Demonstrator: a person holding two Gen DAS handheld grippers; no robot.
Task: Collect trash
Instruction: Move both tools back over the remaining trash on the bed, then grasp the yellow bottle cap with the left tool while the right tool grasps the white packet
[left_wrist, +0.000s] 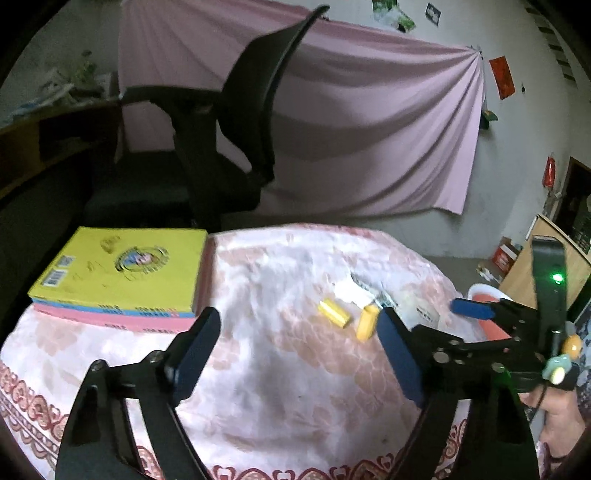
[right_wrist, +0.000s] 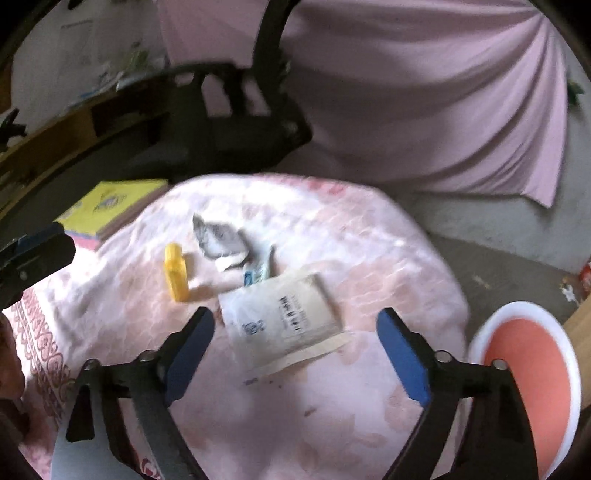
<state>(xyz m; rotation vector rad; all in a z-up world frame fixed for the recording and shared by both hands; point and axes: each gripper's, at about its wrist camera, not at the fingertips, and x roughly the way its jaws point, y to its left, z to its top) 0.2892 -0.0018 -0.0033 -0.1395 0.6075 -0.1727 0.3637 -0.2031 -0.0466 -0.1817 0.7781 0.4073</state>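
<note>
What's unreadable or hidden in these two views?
- Print on the flat white paper packet: motion-blurred, right wrist view.
- Crumpled grey-white wrapper: blurred, type unclear.
- Packet in left wrist view: mostly behind the right gripper.
- Red bin with white rim: contents cut off by edge.

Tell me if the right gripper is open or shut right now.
Open. The right gripper has its blue fingers spread wide apart above the white packet, holding nothing.

two yellow tubes (left_wrist: 334, 314) (left_wrist: 367, 322); one white packet (right_wrist: 284, 322); one crumpled wrapper (right_wrist: 219, 238); two stacked books (left_wrist: 122, 273); one chair (left_wrist: 207, 147)
</note>
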